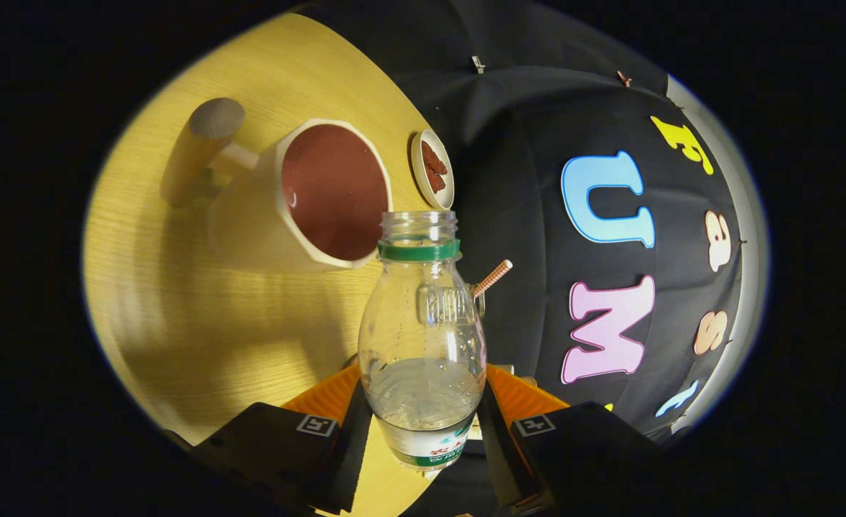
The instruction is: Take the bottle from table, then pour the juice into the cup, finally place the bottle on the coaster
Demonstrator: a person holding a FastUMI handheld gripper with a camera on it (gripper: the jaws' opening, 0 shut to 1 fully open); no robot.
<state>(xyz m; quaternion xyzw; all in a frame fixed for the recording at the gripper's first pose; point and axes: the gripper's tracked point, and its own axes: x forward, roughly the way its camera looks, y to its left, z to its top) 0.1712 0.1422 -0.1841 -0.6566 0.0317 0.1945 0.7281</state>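
My gripper is shut on a clear plastic bottle, both fingers pressing its lower body. The bottle has a green neck ring, no cap, and a little clear liquid in its lower part. It is held above the table, and the whole scene is tilted. Just beyond the bottle's mouth stands a cream cup with a dark red inside and a wooden handle. Past the cup, near the table's edge, lies a small round coaster with a brown pattern.
The yellow wooden table has a rounded edge running by the coaster. A striped straw sticks out from behind the bottle's shoulder. The booth's black cloth wall hangs beyond the table.
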